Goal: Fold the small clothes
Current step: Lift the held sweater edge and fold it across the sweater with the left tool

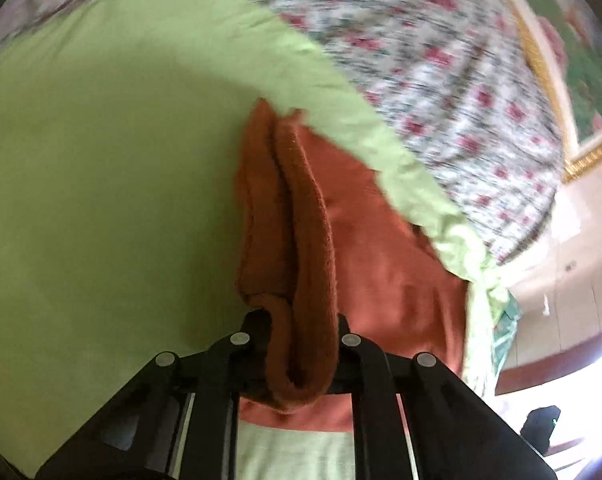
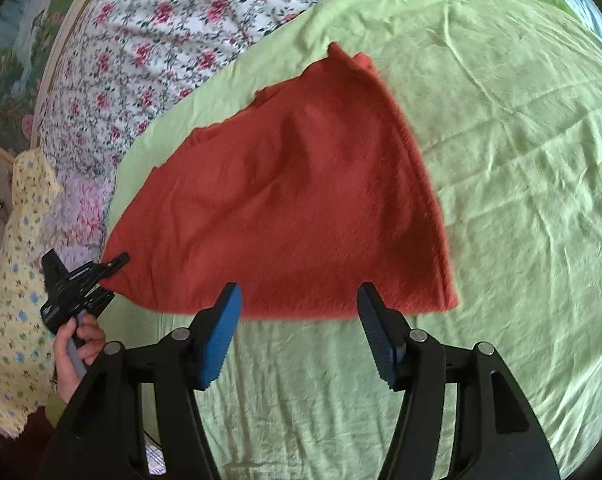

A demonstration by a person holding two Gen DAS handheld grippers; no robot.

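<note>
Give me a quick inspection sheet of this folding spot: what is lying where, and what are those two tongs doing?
Surface: wrinkled green sheet over a bed.
Job's things: red cloth lying on the sheet, one corner lifted.
Clutter: yellow flowered fabric at the bed's edge.
Grippers: left tongs shut on a bunched fold of the red cloth; right tongs open, hovering by the cloth's near edge, holding nothing.
Cables: nothing seen.
Surroundings: floral quilt beyond the sheet, framed picture behind it.
</note>
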